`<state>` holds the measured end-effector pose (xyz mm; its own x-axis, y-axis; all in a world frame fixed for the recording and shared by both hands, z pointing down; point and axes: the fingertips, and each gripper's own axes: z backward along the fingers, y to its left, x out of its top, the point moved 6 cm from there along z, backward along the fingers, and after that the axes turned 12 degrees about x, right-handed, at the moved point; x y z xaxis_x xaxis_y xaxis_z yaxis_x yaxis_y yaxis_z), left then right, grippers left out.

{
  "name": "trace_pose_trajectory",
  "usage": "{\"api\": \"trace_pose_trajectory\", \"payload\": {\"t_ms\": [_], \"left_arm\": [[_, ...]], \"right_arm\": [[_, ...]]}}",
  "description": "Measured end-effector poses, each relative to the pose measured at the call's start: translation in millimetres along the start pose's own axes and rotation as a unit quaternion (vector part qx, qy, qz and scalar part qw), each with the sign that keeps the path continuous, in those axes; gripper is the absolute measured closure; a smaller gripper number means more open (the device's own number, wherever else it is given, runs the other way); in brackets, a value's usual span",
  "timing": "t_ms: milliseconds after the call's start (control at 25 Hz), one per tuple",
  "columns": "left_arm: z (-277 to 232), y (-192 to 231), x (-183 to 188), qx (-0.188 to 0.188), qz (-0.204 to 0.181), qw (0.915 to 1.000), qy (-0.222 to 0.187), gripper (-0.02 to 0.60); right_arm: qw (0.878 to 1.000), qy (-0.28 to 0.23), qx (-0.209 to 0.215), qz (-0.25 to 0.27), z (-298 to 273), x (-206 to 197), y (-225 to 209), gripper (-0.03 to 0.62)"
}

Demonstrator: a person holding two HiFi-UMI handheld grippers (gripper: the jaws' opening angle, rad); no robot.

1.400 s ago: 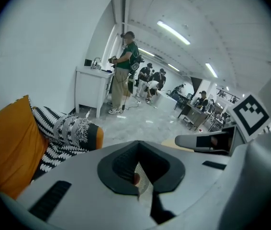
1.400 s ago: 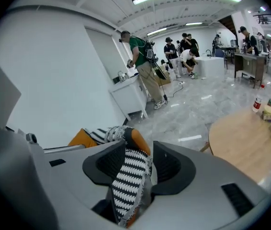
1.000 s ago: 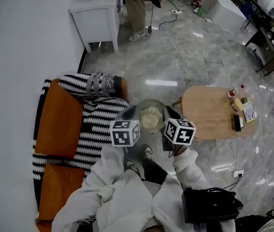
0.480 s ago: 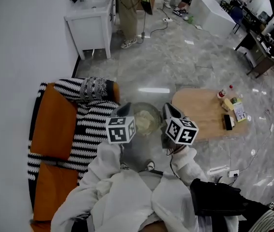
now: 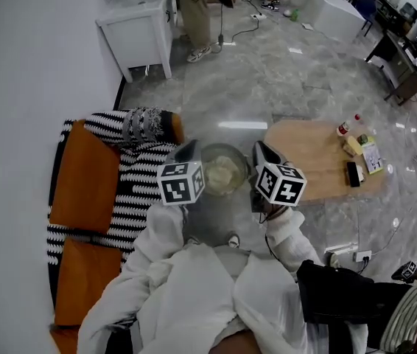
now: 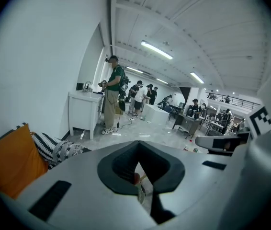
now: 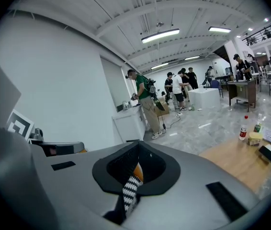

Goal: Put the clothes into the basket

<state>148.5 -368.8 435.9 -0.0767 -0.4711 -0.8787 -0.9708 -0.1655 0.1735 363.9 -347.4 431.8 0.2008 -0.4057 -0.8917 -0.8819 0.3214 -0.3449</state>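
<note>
Clothes (image 5: 223, 175), a pale bundle, lie inside the round basket (image 5: 239, 152), seen in the head view between the two hand-held tools. The left gripper (image 5: 191, 148) sits just beside the basket's left rim and the right gripper (image 5: 261, 148) just beside its right rim. Whether either touches the rim cannot be told. A sofa (image 5: 83, 186) draped with a zigzag throw (image 5: 146, 190) stands to the left, with a grey patterned piece (image 5: 146, 126) on its arm. A wooden table (image 5: 319, 161) stands to the right.

Left gripper view: the jaws are drawn together, leaving only a thin slit between the dark pads, with nothing plainly caught there.

Right gripper view: the jaws are likewise closed. The zigzag and orange showing in the slit look like the sofa beyond, not a held cloth.

The loading step appears done for this bundle. If the patterned piece on the sofa arm is a garment, the next move calls for swinging one tool across to it, parting the jaws on the way, then pinching a fold firmly enough to lift it clear.
</note>
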Motion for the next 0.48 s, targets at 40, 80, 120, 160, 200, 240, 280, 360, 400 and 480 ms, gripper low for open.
{"api": "trace_pose_trajectory", "payload": {"t_ms": [40, 80, 120, 160, 200, 240, 280, 360, 400, 480], "left_arm": [[0.0, -1.8, -0.6, 0.002, 0.0, 1.0, 0.001, 0.581], [0.1, -3.6, -1.2, 0.003, -0.001, 1.0, 0.002, 0.581], [0.2, -5.0, -1.4, 0.004, -0.001, 1.0, 0.003, 0.581], [0.2, -6.1, -1.2, 0.006, -0.001, 1.0, 0.003, 0.581], [0.3, -6.8, -1.1, 0.007, -0.001, 1.0, 0.002, 0.581], [0.4, -7.3, -1.2, 0.008, 0.0, 1.0, 0.002, 0.581], [0.3, -7.5, -1.6, 0.009, 0.0, 1.0, 0.002, 0.581], [-0.4, -7.3, -2.8, 0.011, 0.001, 0.9999, 0.003, 0.581], [-0.8, -7.1, -3.4, 0.011, 0.001, 0.9999, 0.004, 0.581], [-1.4, -7.9, -4.2, 0.011, 0.001, 0.9999, 0.005, 0.581]], "right_arm": [[1.0, 0.003, 0.0, 0.002, 0.2, -0.7, -2.0, 0.569], [1.0, 0.006, 0.0, 0.004, 0.6, -1.2, -3.3, 0.569], [1.0, 0.007, 0.001, 0.004, 1.0, -1.2, -4.3, 0.57], [1.0, 0.007, 0.003, 0.002, 1.3, -1.0, -5.1, 0.569], [1.0, 0.007, 0.004, 0.0, 1.6, -1.0, -6.0, 0.569], [1.0, 0.008, 0.005, -0.002, 1.7, -1.4, -6.8, 0.571], [1.0, 0.009, 0.005, -0.002, 1.7, -2.1, -7.7, 0.571], [1.0, 0.012, 0.005, -0.001, 1.0, -3.7, -8.9, 0.571], [1.0, 0.012, 0.005, -0.001, 0.6, -4.2, -9.2, 0.571], [1.0, 0.012, 0.005, -0.002, 0.8, -4.4, -9.6, 0.571]]}}
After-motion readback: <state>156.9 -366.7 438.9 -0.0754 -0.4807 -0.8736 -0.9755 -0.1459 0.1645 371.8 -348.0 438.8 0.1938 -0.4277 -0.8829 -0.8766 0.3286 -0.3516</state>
